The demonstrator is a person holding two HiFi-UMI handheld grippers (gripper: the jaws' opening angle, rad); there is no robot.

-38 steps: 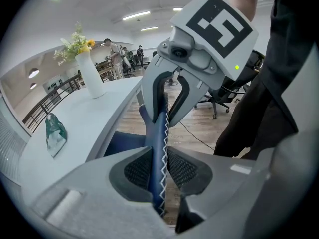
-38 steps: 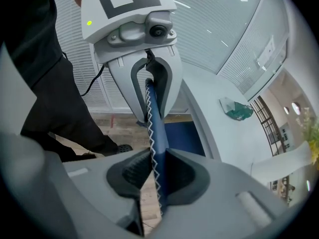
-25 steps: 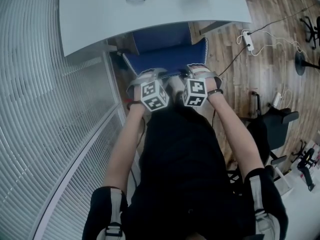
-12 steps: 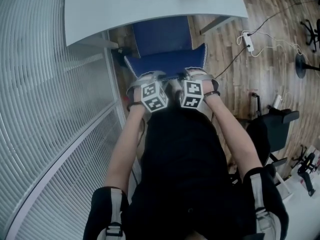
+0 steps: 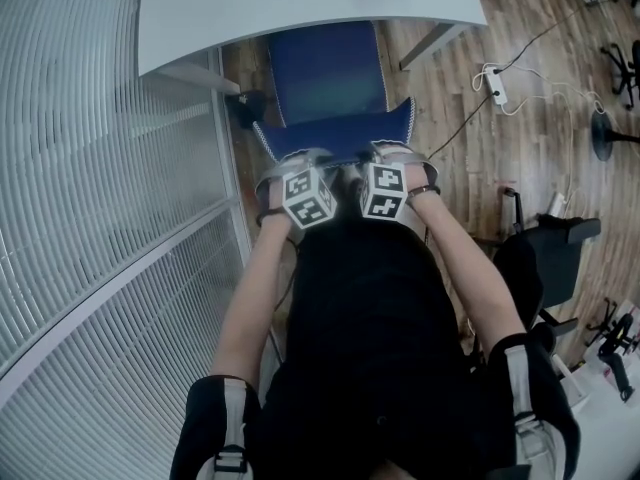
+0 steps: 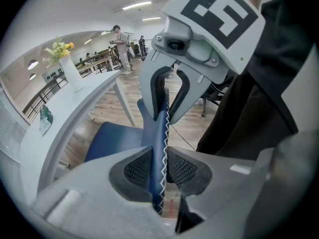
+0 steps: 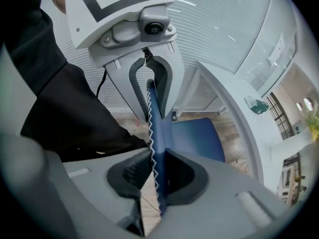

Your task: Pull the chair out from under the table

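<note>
Both tools are clamped on the chair (image 5: 330, 88). The left tool (image 6: 158, 169) pinches the top edge of the blue backrest (image 5: 335, 128), stitched seam right between its pads. The right tool (image 7: 157, 172) pinches the same edge, just beside the left tool. The seat (image 5: 328, 68) lies ahead of and below both tools, and its far end is at the edge of the white surface (image 5: 200, 18), so the chair looks mostly out but not fully clear.

Risks from here:
- Grip is on a thin padded edge only. A pull angled upward likely slides the pads off the seam, and the chair stays put.
- The 2 tools sit close together near the middle. If 1 pulls harder, the chair probably swivels, and a corner could hit the slanted leg (image 5: 432, 43) ahead-right of the right tool, or the ribbed wall (image 5: 100, 188) out to the left of the left tool.
- The person's body (image 5: 370, 308) is directly behind both tools, so there is little room left and the backrest may bump into it.
- A white cable (image 5: 493, 78) lies on the floor (image 5: 480, 158) ahead-right of the right tool. The chair's base is hidden, so I cannot tell how near it is. A sideways drift could snag it.
</note>
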